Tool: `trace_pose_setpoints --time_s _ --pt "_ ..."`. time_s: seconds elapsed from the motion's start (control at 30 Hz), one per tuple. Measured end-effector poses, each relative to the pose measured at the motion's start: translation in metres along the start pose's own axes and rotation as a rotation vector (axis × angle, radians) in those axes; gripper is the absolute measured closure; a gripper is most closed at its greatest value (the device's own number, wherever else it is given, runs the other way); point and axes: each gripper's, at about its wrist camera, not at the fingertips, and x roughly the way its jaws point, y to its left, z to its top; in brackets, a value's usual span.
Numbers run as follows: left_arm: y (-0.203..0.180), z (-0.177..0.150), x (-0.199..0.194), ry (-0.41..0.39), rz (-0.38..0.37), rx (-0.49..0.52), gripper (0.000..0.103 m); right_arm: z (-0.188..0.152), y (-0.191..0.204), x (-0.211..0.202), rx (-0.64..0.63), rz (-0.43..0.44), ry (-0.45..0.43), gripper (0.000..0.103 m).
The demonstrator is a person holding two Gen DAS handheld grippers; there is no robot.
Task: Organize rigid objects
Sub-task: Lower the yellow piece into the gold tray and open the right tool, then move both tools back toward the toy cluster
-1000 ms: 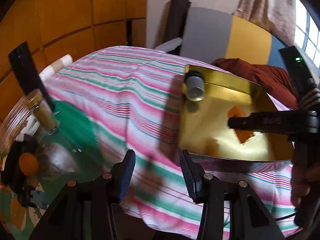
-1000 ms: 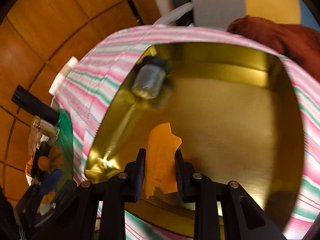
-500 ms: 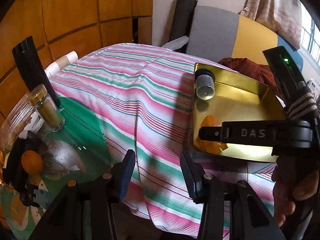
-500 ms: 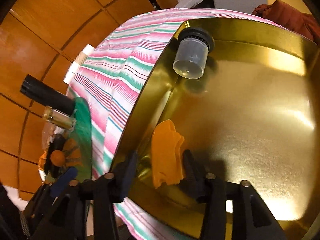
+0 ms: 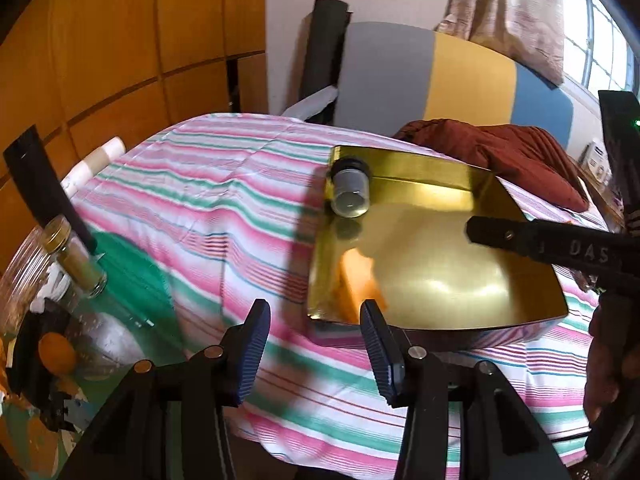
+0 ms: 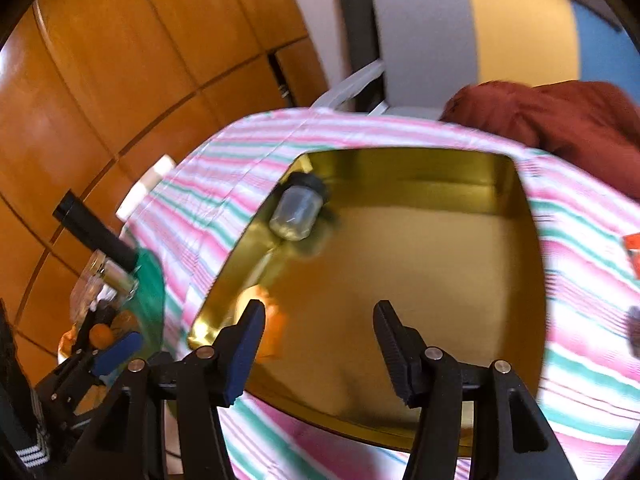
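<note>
- Far left, on a green-patterned surface (image 5: 132, 276): a small glass spice jar (image 5: 78, 262) with a gold lid, upright, a black tube (image 5: 44, 188) leaning just behind it, an orange ball (image 5: 56, 354) lower down among clutter too blurred to name.
- Next to that, a bedspread (image 5: 224, 200) striped pink, green and white, spread over the bed.
- At bottom centre of the left wrist view, the left gripper (image 5: 316, 350), jaws spread wide with nothing between them, hovering above the bedspread just short of the tray's near left corner.
- Right of centre, a gold metal tray (image 5: 440, 280) resting on the bedspread.
- In the tray's far left corner, a clear plastic jar (image 5: 351, 194) with a black cap, lying on its side against the wall.
- By the tray's near left wall, an orange plastic piece (image 5: 358, 288), flat on the tray floor, free of both grippers.
- Over the tray, the right gripper (image 6: 320, 348), jaws wide apart and empty, the orange piece just beside its left finger (image 6: 244, 344) in the right wrist view.
- Beyond the tray, a dark red cloth (image 5: 512, 152) bunched on the bed, with a grey, yellow and blue headboard (image 5: 452, 84) behind.
</note>
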Motion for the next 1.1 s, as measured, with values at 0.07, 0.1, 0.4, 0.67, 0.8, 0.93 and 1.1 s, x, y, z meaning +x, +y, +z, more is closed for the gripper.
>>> trace_pose_setpoints --time_s 0.07,0.1,0.4,0.67,0.8,0.93,1.1 --pt "-0.009 0.001 -0.003 -0.011 -0.023 0.020 0.055 0.000 -0.013 -0.015 0.012 -0.026 -0.033 0.046" --pt "-0.014 0.002 -0.005 -0.015 -0.029 0.030 0.054 0.001 -0.017 -0.020 0.015 -0.040 -0.047 0.046" --pt "-0.055 0.012 -0.015 -0.046 -0.101 0.120 0.052 -0.006 -0.094 -0.085 0.059 -0.234 -0.148 0.029" --pt "-0.102 0.023 -0.021 -0.048 -0.199 0.207 0.048 -0.030 -0.209 -0.144 0.209 -0.476 -0.194 0.028" --pt "-0.127 0.027 -0.023 -0.061 -0.226 0.267 0.048 -0.050 -0.268 -0.168 0.309 -0.600 -0.220 0.028" --pt "-0.156 0.028 -0.024 -0.066 -0.229 0.326 0.048 -0.077 -0.316 -0.179 0.448 -0.661 -0.232 0.028" --pt "-0.191 0.028 -0.017 -0.057 -0.242 0.387 0.048 -0.079 -0.339 -0.184 0.561 -0.635 -0.231 0.028"
